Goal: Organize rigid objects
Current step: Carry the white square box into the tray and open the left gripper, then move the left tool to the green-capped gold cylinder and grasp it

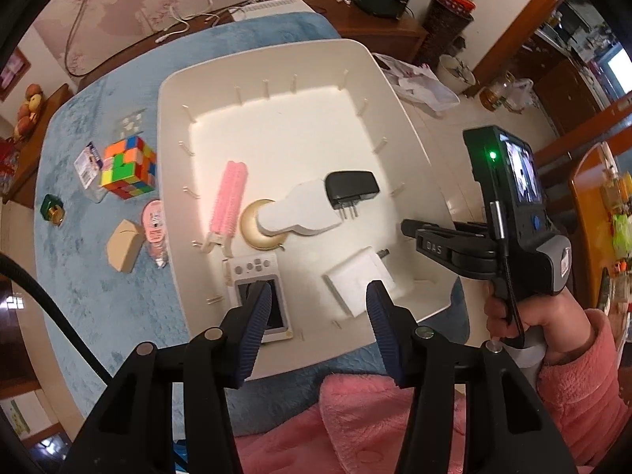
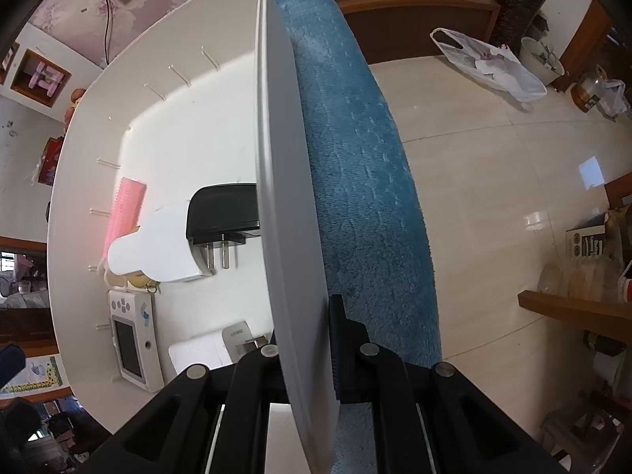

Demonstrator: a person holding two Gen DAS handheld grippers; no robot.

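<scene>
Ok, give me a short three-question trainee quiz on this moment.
1. True or false: the Rubik's cube lies on the blue blanket, outside the white tray.
2. What is the right gripper clamped on? A: the white tray's side wall. B: a black charger. C: a pink roller.
3. What is between the jaws of the left gripper?
Key: 1 true; 2 A; 3 nothing, they stand open above the tray.
</scene>
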